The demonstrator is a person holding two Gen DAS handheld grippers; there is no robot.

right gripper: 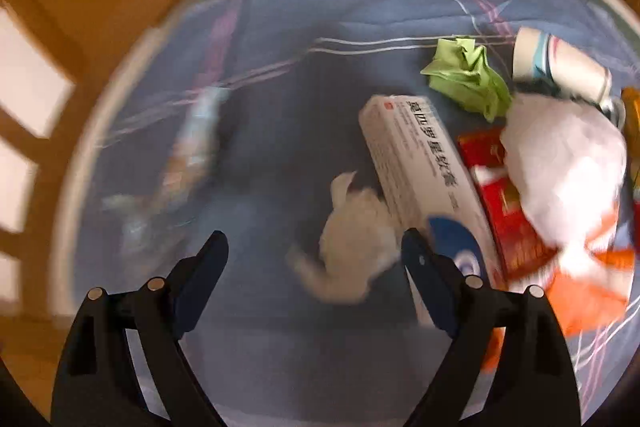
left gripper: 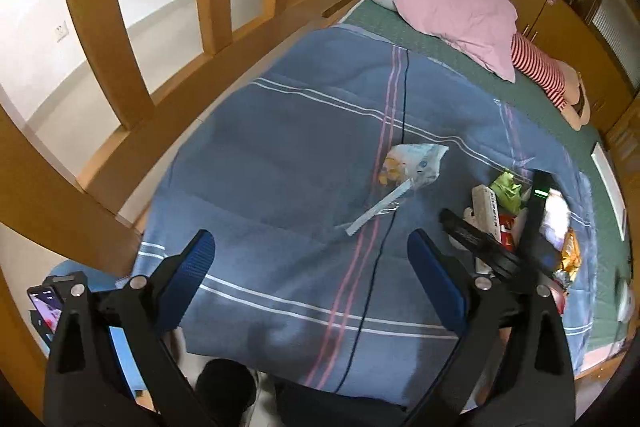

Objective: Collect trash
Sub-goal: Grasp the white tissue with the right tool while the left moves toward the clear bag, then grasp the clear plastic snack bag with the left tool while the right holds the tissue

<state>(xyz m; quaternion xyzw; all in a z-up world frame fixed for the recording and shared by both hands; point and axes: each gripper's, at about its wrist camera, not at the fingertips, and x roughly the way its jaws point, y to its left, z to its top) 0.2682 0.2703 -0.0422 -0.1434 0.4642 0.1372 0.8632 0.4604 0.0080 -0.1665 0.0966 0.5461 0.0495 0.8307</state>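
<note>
My left gripper (left gripper: 316, 267) hangs open over the blue striped blanket (left gripper: 280, 147) with nothing between its fingers. Ahead of it lie a crumpled snack wrapper (left gripper: 414, 167) and a torn white strip (left gripper: 378, 207). To the right my right gripper (left gripper: 492, 199) hovers above a trash pile. In the right wrist view the right gripper (right gripper: 314, 247) is open; a crumpled white tissue (right gripper: 352, 247) lies between its fingers, close to the right one, untouched. Beside it are a long white box (right gripper: 420, 163), green crumpled paper (right gripper: 468, 75), a paper cup (right gripper: 560, 67), a red box (right gripper: 508, 207), a white bag (right gripper: 568, 167) and an orange wrapper (right gripper: 588, 287).
A pink pillow (left gripper: 456, 7) and red-striped cloth (left gripper: 540, 67) lie at the head of the bed. A black cable (left gripper: 404, 99) runs across the blanket. Wooden rails (left gripper: 92, 7) border the bed's left side. A phone (left gripper: 44, 303) shows at the lower left.
</note>
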